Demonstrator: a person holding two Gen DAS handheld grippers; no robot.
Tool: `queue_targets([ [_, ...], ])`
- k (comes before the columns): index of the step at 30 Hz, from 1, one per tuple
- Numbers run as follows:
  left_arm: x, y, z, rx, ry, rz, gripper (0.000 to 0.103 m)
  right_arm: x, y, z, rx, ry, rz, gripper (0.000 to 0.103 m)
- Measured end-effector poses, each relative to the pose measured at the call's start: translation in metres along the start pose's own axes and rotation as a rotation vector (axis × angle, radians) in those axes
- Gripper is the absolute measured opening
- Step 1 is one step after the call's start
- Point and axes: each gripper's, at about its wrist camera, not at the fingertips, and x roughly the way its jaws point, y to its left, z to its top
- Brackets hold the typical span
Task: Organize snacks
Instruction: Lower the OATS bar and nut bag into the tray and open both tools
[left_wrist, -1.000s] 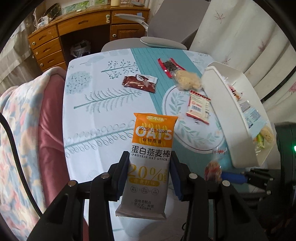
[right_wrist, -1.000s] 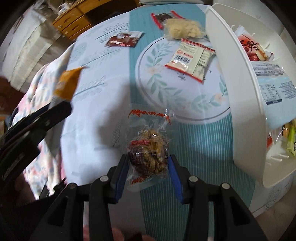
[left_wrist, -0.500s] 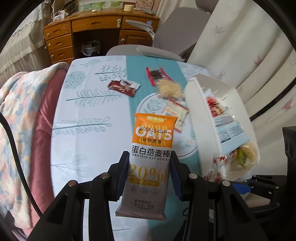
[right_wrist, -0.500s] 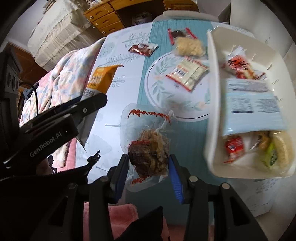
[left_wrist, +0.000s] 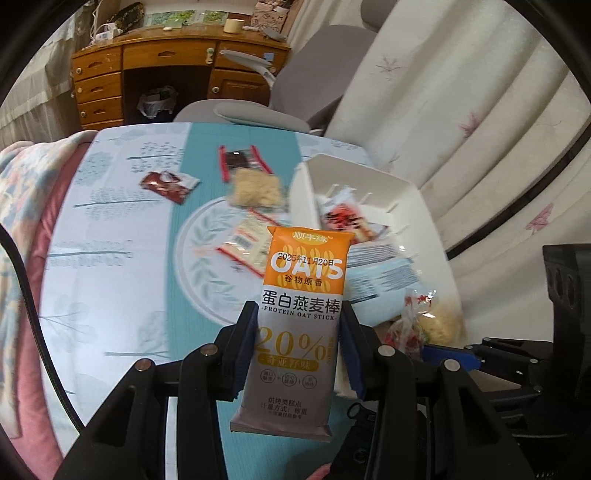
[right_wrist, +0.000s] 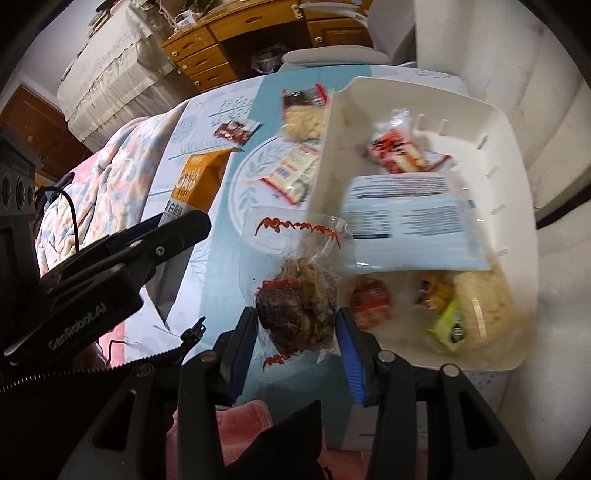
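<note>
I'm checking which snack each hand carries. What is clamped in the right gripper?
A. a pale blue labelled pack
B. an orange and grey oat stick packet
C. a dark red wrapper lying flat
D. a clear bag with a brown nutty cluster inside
D: in the right wrist view the right gripper has its blue pads pressed on the clear bag of brown cluster snack, held near the white bin.

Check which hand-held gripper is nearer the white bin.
Right. The right hand-held gripper, holding a clear snack bag, is at the white bin's near rim; the left hand-held gripper is farther left.
</note>
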Motion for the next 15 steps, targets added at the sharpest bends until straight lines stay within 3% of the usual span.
queue_targets([
  [15,0.043,-0.075,0.001,-0.026,0.015,-0.148,0.042,-0.012,-0.078,-0.007,0.061,0.011,-0.034,0.044],
])
